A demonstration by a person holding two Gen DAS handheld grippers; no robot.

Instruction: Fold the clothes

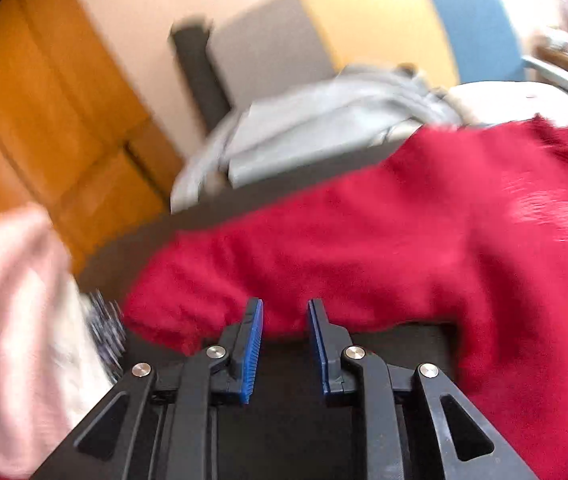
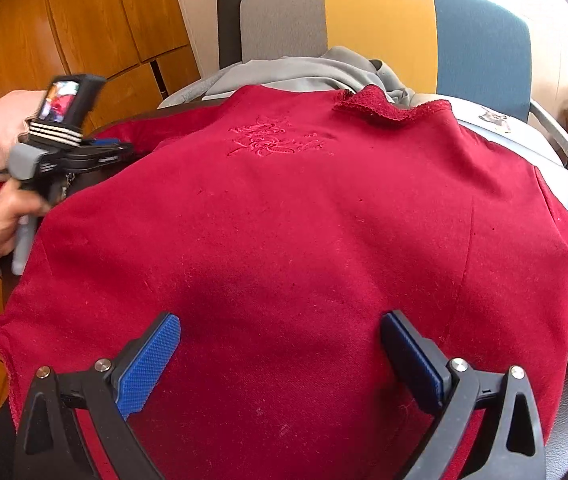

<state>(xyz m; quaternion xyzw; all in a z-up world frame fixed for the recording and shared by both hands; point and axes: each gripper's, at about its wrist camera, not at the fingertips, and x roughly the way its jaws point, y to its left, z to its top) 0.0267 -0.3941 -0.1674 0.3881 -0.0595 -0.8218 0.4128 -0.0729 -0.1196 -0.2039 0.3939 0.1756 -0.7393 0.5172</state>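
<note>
Left gripper (image 1: 285, 308), jaws narrow and empty, nears red sweater (image 2: 284, 240) sleeve at twelve; pinch deep. Right gripper (image 2: 280, 334) hovers wide.

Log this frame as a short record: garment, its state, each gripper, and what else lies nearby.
garment: red sweater with embroidered chest motif
state: spread flat, front up, not yet folded
left gripper: narrowly open at the sleeve edge, nothing pinched
right gripper: wide open over the lower body of the sweater
nearby: grey garment behind the collar; striped chair; wooden cabinet
</note>
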